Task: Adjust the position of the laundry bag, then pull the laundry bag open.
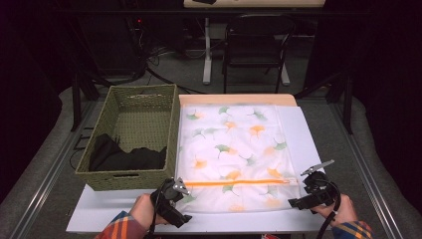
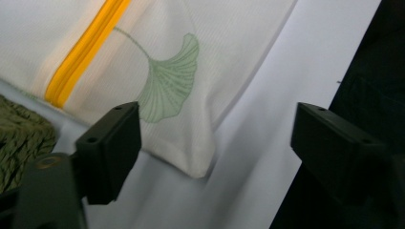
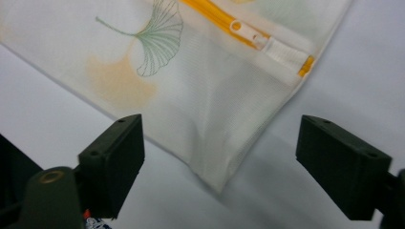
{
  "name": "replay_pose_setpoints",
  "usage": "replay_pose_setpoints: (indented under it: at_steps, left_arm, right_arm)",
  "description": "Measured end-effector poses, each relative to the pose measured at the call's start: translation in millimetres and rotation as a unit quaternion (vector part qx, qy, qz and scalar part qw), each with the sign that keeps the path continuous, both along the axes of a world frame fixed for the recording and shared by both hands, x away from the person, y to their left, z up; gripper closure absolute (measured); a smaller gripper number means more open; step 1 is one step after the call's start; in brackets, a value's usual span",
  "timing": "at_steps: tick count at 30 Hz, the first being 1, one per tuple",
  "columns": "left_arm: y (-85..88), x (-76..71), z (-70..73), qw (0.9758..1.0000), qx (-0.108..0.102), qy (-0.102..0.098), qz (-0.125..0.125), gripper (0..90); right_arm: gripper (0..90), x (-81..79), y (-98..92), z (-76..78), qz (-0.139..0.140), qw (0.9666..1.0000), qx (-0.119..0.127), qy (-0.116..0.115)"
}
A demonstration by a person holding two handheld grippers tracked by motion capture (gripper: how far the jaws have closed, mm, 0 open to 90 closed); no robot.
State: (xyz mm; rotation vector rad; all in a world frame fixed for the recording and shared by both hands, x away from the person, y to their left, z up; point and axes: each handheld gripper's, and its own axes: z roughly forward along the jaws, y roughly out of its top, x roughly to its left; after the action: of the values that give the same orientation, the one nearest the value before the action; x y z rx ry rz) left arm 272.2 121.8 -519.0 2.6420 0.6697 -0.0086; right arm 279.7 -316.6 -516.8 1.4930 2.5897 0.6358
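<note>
Left gripper (image 1: 185, 191): jaws wide apart, nothing between the pads. It sits at the near left corner of the mesh laundry bag (image 1: 234, 149); in the left gripper view that corner (image 2: 200, 164) lies flat on the worktop (image 1: 298, 129) between the jaws, untouched by either pad.

Right gripper (image 1: 307, 186): jaws also wide apart, pads clear of the fabric. It is at the near right corner of the bag; in the right gripper view that corner (image 3: 217, 179) lies on the white surface between the two jaws.

Bag: white mesh with green and orange ginkgo-leaf print, spread flat over the middle of the worktop, long side running near to far. Orange zipper (image 1: 236, 182) runs left to right close to the near edge. Zipper pull (image 3: 237, 26) sits at the right end of the zipper, next to a white fabric tab.

Left of the bag, just beside it: green woven basket (image 1: 144, 97) holding dark cloth (image 1: 124, 154) at its near end. Far behind the worktop: a dark folding chair (image 1: 256, 42) on the floor.
</note>
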Motion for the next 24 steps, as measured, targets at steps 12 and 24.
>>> replay_pose_setpoints:
  at_steps: [12, 24]
  left_arm:
    - [-15.3, 0.9, 6.3, 0.9997, -0.009, -0.018, -0.010, 2.2]
    - [-23.7, 5.5, 8.0, 0.9991, -0.018, -0.037, -0.009, 0.3]
  right_arm:
    - [0.0, 2.1, -4.4, 2.1, -0.008, 0.9997, 0.009, -0.021]
    - [0.0, 10.7, -13.6, 3.8, -0.030, 0.9989, 0.013, -0.035]
